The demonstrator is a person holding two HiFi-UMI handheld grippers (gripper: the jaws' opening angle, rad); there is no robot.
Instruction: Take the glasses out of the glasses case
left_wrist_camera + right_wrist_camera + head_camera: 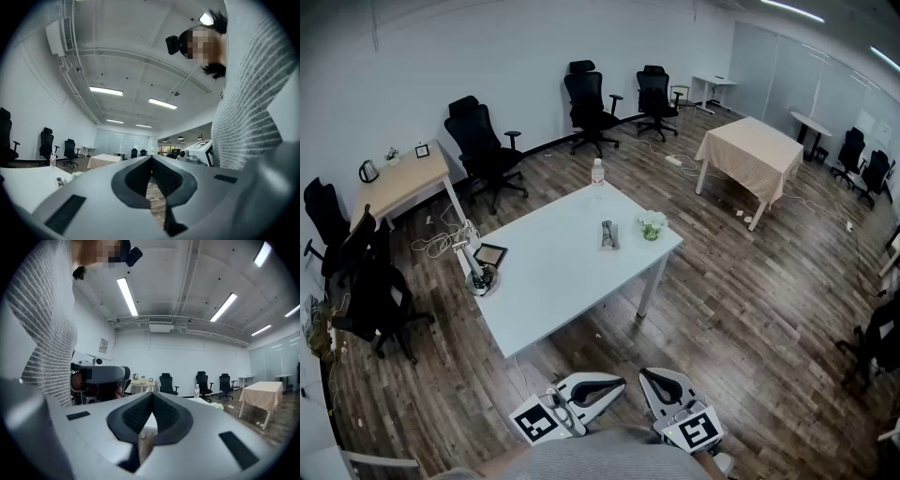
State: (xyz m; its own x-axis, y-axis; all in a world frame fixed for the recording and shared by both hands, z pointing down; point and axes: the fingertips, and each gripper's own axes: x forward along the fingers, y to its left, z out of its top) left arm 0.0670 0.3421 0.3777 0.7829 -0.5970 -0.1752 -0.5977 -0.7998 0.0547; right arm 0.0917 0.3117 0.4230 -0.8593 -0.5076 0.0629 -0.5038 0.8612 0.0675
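Left gripper (151, 160): you hold its ribbed pads (167, 176) pressed together at the tips, with nothing between them; only floor shows through the opening behind the tips. Right gripper (152, 397): its pads (135, 415) likewise meet at the tips and pinch nothing.

In the head view both grippers sit side by side at the bottom edge, above the wooden floor (741, 309) and well apart from the white table (553, 291); your hands are hidden behind the striped grey garment (600, 457).

The glasses case (608, 234) lies on the table, toward its far right part, near a small white-flowered plant (652, 225); it is too small for you to tell whether it is open, and the glasses cannot be made out. A water bottle (598, 172) stands at the table's far corner.

In the left gripper view the table is cut off at the left rim, and the garment blocks the right side; in the right gripper view the left gripper's body hides part of the room.
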